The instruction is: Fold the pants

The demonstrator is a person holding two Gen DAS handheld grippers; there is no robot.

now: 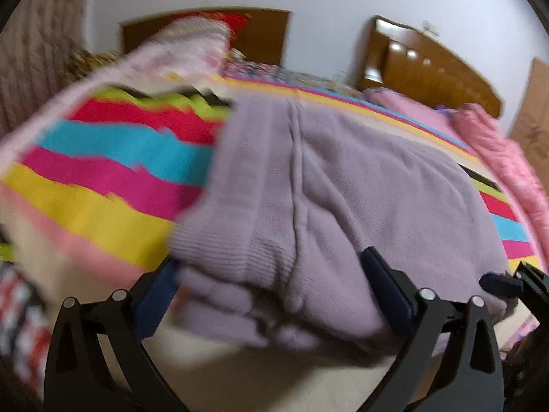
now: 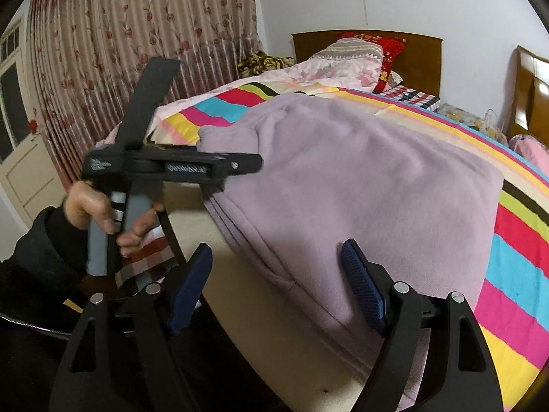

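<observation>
my left gripper (image 1: 271,274) stood wide, straddling folded lilac pants (image 1: 326,178), not pinching | my right gripper (image 2: 278,281) gaped, pads off cloth | striped bedsheet (image 1: 103,178) underneath

One pair of lilac pants (image 2: 343,185) lies folded on the one striped bedsheet (image 2: 521,240). Two grippers work at the pants' near edge: the left gripper (image 1: 274,295) and the right gripper (image 2: 278,281). One hand (image 2: 96,213) shows left of the pants. Beyond the pants stand two wooden headboards (image 1: 432,65) and one floral curtain (image 2: 137,41).
</observation>
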